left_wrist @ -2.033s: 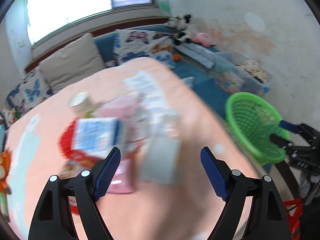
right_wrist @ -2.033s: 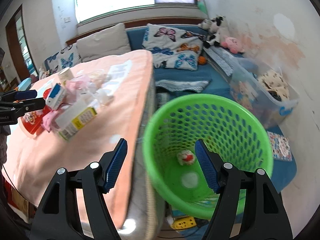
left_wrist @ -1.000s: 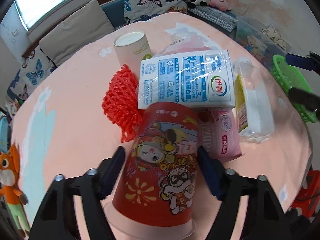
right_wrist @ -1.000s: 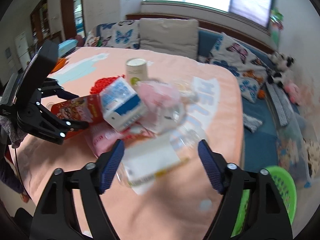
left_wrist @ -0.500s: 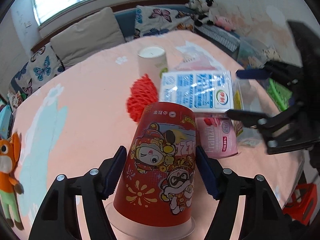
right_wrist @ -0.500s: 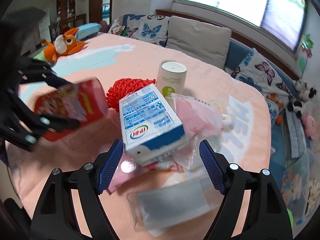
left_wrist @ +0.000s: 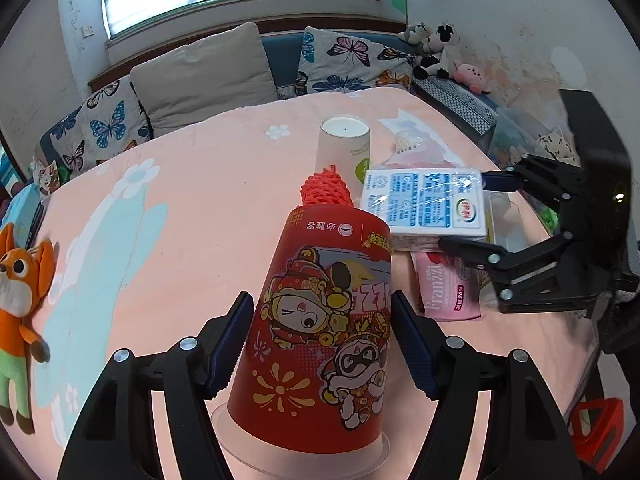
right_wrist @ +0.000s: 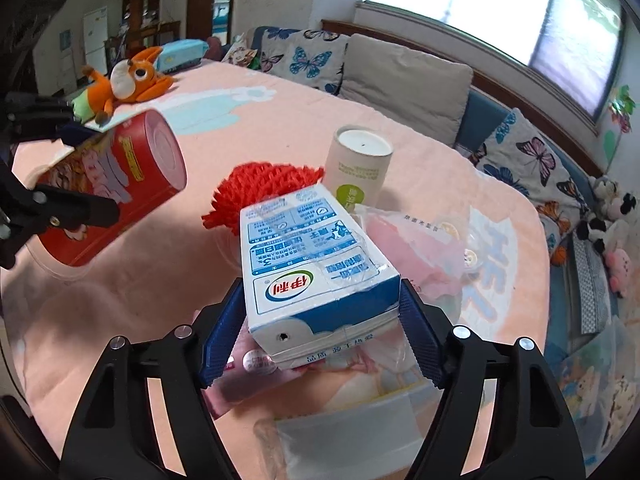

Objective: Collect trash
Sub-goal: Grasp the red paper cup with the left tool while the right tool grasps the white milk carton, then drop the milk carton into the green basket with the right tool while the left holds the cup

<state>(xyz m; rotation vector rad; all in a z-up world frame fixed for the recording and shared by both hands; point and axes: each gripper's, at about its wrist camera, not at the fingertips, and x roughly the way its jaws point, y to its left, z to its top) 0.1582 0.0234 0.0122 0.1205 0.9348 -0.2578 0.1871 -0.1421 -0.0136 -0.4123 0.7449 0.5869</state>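
Right now, through my left wrist camera, my left gripper [left_wrist: 322,340] pinches the red cartoon cup [left_wrist: 326,332] between both blue pads, the cup upside down with its clear lid at six o'clock. Beyond it, at twelve o'clock, sits the red net ball [left_wrist: 325,189], and past that the beige tube [left_wrist: 345,147] stands upright on the pink tablecloth [left_wrist: 208,216]. At two o'clock my right gripper [left_wrist: 472,216] clamps the blue-and-white milk carton [left_wrist: 424,208]; a pink packet [left_wrist: 446,286] lies just under it. An orange fox toy [left_wrist: 20,276] lies at nine o'clock.

Through my right wrist camera, my right gripper [right_wrist: 320,336] squeezes the milk carton [right_wrist: 312,268] by its sides, lifted above the pink packet [right_wrist: 244,364]. At ten o'clock the left gripper holds the red cartoon cup [right_wrist: 116,188] tilted, off the cloth. The net ball [right_wrist: 260,192] and beige tube [right_wrist: 360,168] are at twelve o'clock, with crumpled clear plastic [right_wrist: 416,248] at two o'clock.
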